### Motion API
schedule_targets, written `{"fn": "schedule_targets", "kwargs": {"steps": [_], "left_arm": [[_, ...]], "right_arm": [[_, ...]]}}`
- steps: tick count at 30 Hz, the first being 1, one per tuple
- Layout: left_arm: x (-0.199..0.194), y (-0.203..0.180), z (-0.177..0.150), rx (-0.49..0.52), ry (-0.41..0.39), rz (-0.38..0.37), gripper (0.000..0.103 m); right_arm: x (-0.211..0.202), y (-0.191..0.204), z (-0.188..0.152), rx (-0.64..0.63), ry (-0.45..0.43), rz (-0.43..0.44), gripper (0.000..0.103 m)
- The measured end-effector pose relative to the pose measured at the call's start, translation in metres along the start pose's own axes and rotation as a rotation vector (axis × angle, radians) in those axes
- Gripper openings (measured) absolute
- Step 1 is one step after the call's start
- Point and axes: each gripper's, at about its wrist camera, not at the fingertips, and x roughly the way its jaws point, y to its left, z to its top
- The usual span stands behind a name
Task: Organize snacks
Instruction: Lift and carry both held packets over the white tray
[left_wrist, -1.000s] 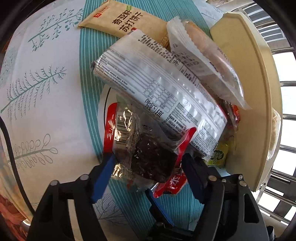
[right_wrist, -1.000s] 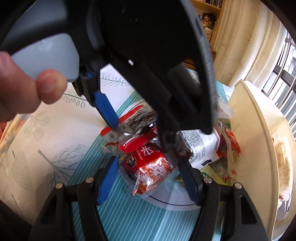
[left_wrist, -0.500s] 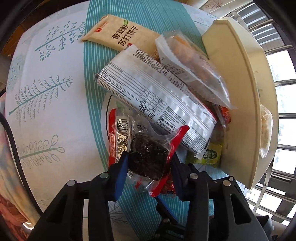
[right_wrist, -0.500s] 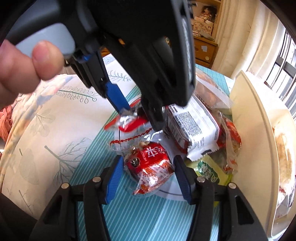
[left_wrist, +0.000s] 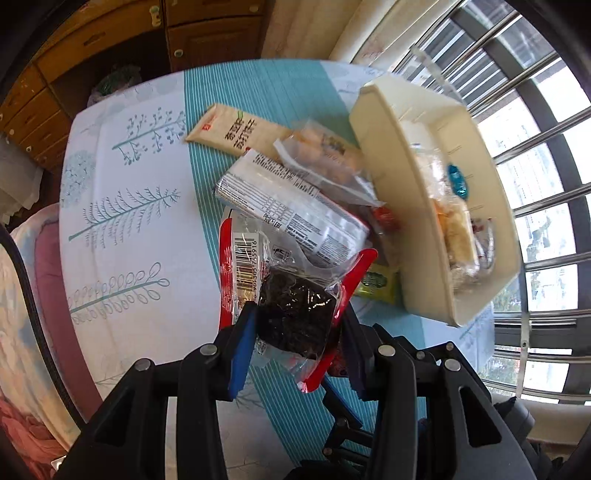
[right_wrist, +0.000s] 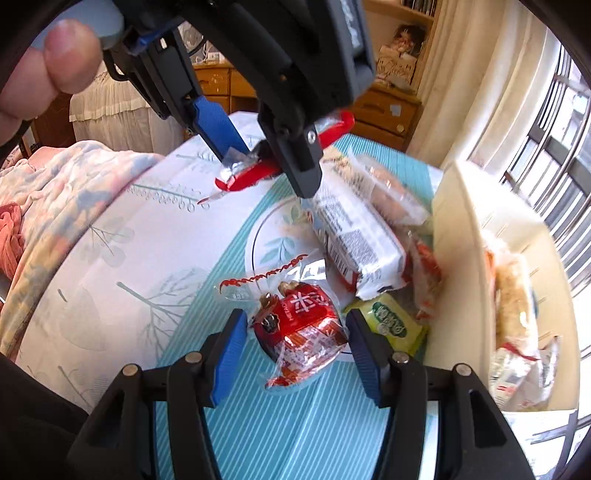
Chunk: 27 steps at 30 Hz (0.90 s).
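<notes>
My left gripper is shut on a clear, red-edged packet of dark snack and holds it well above the table. The right wrist view shows that gripper high up, with the packet hanging from it. My right gripper is shut on a small red snack packet, both pads against its sides, just over the plate rim. A cream bin with several snacks inside stands to the right.
On the teal table runner lie a long white packet, a tan biscuit packet, a clear packet of orange snack and a green packet. A person's thumb shows top left. Window bars lie behind the bin.
The left jaws closed on the dark snack packet and lifted it off the pile. The right jaws narrowed onto the red packet and rose a little with it.
</notes>
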Motion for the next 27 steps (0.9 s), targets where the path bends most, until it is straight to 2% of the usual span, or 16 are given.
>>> {"fn": "schedule_targets", "kwargs": {"steps": [8, 17, 20, 27], "left_arm": [[-0.054, 0.002, -0.018, 0.009, -0.137, -0.074, 0.041], [-0.108, -0.011, -0.052, 0.062, -0.306, -0.173, 0.041], [-0.117, -0.02, -0.061, 0.072, -0.349, -0.177, 0.041], [-0.126, -0.039, -0.076, 0.087, -0.39, -0.153, 0.042]], "right_arm": [[-0.036, 0.009, 0.001, 0.039, -0.061, -0.043, 0.056], [-0.074, -0.002, -0.001, 0.196, -0.115, -0.079, 0.056], [-0.085, -0.012, -0.005, 0.267, -0.124, -0.095, 0.056], [-0.107, -0.047, -0.012, 0.414, -0.155, -0.129, 0.056]]}}
